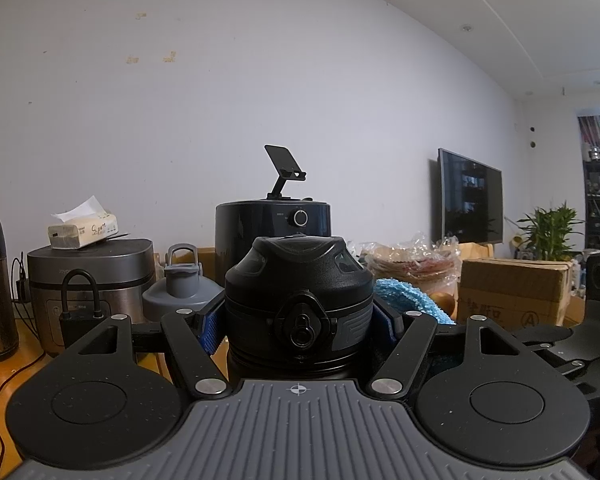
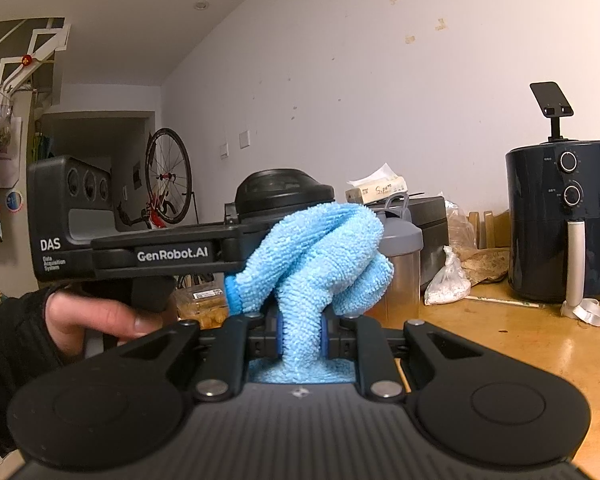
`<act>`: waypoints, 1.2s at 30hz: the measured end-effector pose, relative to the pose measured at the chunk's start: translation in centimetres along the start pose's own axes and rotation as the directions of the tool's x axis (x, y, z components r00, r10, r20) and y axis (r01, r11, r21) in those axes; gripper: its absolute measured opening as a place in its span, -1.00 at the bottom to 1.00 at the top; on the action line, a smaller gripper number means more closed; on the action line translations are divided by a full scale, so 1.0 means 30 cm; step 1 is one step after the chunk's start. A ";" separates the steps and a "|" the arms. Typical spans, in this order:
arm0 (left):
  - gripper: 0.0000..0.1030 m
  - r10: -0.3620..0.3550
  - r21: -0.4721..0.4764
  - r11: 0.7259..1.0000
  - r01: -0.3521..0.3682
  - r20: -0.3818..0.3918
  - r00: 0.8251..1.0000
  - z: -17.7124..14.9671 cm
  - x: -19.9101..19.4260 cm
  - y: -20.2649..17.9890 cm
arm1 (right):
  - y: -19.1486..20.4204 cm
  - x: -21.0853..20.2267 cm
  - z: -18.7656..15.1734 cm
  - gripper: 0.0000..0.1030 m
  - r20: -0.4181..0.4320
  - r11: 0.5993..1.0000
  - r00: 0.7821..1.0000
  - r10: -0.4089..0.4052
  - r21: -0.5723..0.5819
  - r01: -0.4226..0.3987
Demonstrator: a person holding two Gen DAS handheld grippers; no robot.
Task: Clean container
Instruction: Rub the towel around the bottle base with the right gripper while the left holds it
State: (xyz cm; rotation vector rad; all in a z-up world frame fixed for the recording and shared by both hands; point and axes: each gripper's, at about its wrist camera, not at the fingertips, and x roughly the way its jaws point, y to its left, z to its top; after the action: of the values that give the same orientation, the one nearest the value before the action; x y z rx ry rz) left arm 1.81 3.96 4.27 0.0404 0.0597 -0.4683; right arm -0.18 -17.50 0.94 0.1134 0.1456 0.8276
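Observation:
A black bottle with a domed black lid [image 1: 298, 296] stands upright between the blue pads of my left gripper [image 1: 298, 322], which is shut on it just below the lid. In the right wrist view the same lid [image 2: 282, 192] shows behind the left gripper body [image 2: 140, 240], held by a hand [image 2: 100, 320]. My right gripper [image 2: 300, 340] is shut on a light blue microfibre cloth [image 2: 316, 256]. The bunched cloth presses against the side of the bottle under the lid. From the left wrist view a bit of the cloth [image 1: 408, 296] shows to the right of the bottle.
On the wooden table [image 2: 500, 336] stand a dark air fryer [image 2: 560, 220], a grey shaker bottle [image 1: 180, 292], a rice cooker [image 1: 92, 276] with a tissue pack, a plastic bag of white bits [image 2: 446, 284] and a cardboard box [image 1: 512, 292]. A bicycle [image 2: 168, 188] leans at the far wall.

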 end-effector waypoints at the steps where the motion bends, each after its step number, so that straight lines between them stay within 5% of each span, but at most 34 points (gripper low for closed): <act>1: 0.32 0.000 0.000 1.000 0.000 0.001 1.000 -0.001 -0.001 0.002 | 0.000 -0.006 -0.003 -0.78 0.000 1.000 1.000 -0.002 0.000 0.002; 19: 0.32 -0.002 -0.002 1.000 0.002 0.006 1.000 0.004 -0.010 0.010 | -0.003 -0.219 -0.054 -0.79 0.002 0.998 0.998 -0.065 -0.007 0.065; 36: 0.32 -0.005 -0.012 1.000 0.006 0.005 1.000 0.004 -0.002 0.006 | -0.024 -0.206 -0.062 -0.78 -0.006 0.995 0.995 -0.095 -0.014 0.095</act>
State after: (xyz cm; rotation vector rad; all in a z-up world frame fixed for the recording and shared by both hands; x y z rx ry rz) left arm 1.85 4.12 4.40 0.0269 0.0574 -0.4735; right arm -4.12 -22.48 -0.49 0.0907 0.1506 0.7337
